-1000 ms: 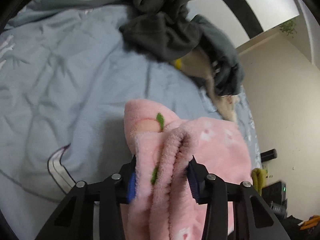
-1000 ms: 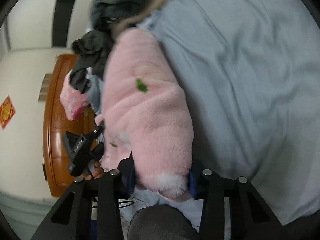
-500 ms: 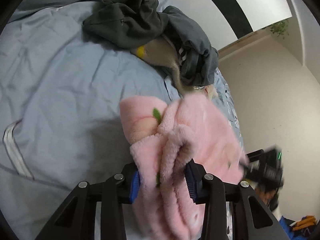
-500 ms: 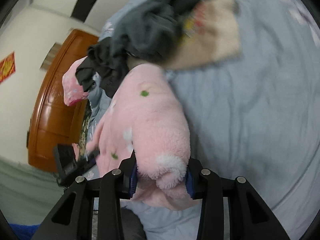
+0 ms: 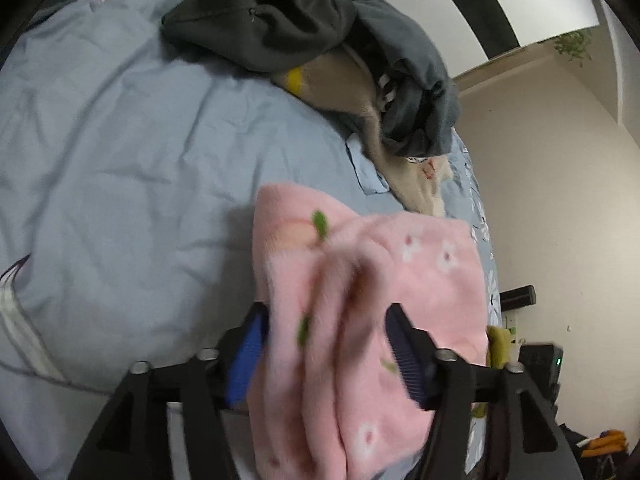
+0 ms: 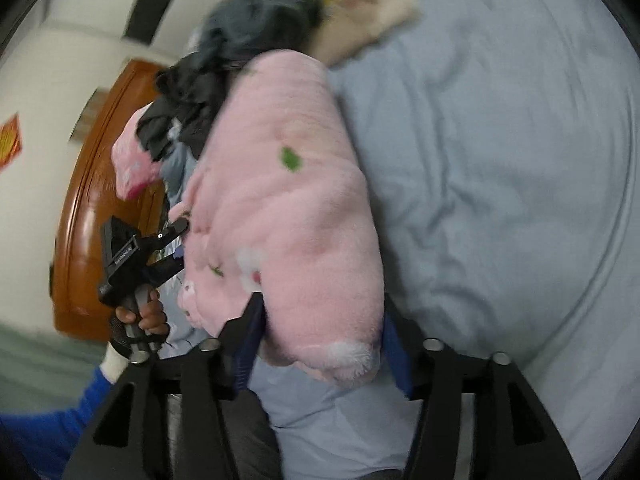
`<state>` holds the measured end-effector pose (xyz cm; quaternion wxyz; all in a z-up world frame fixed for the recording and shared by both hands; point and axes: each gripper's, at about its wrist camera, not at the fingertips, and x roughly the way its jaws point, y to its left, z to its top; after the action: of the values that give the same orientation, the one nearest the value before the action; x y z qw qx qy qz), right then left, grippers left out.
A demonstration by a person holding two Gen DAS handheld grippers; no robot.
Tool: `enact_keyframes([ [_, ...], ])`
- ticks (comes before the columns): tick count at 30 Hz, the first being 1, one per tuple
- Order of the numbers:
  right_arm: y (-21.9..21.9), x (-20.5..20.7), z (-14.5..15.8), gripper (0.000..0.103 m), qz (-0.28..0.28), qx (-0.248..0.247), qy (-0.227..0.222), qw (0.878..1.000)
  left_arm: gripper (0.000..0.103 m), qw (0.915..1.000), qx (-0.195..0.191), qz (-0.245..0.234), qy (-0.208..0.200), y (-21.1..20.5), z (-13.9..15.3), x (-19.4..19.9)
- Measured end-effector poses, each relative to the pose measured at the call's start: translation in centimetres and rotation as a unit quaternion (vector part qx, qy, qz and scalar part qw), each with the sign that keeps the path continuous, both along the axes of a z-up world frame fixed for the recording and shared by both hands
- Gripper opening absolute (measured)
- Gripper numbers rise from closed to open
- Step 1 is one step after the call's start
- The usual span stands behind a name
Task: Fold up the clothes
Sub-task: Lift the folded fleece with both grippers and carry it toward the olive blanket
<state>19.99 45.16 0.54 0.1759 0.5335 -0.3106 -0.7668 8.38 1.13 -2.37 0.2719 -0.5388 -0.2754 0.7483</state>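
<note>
Both grippers have just been opening, with the pink fleece garment point(image 5: 372, 320) between their jaws: half a second ago the pads pinched the folds tight, and now they stand wider. In the left wrist view the left gripper point(image 5: 324, 356) shows a clear gap at its right pad, while the blurred fleece still brushes the blue left pad. In the right wrist view the right gripper point(image 6: 320, 340) is likewise spread, the garment's rounded end point(image 6: 288, 216) filling the space between its pads; whether they still press on it I cannot tell.

Underneath lies a bed with a wrinkled pale blue duvet point(image 5: 120, 168). At 12 o'clock in the left view sits a heap of dark grey clothes point(image 5: 280, 20) over a beige garment point(image 5: 348, 92). Cream walls rise at 3 o'clock. In the right view a brown wooden door point(image 6: 92, 184) stands at 9 o'clock, and a hand point(image 6: 144, 312) in a blue sleeve point(image 6: 48, 420) grips the left gripper's handle at 8 o'clock.
</note>
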Motion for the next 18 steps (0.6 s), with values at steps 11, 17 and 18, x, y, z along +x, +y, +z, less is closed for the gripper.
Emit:
enact_keyframes([
  [11,0.5,-5.1,-3.2,0.078,-0.033,-0.069,0.006,0.997,0.081,0.9988,-0.027,-0.02,-0.035,3.0,-3.3,0.6],
  [17,0.0,-6.3,-4.5,0.079,-0.038,-0.091,-0.007,0.995,0.08,0.999,-0.032,0.0,-0.031,3.0,-3.6,0.7],
  [18,-0.1,-6.4,-4.6,0.079,-0.038,-0.093,-0.009,0.995,0.079,0.999,-0.032,0.004,-0.031,2.9,-3.6,0.7],
])
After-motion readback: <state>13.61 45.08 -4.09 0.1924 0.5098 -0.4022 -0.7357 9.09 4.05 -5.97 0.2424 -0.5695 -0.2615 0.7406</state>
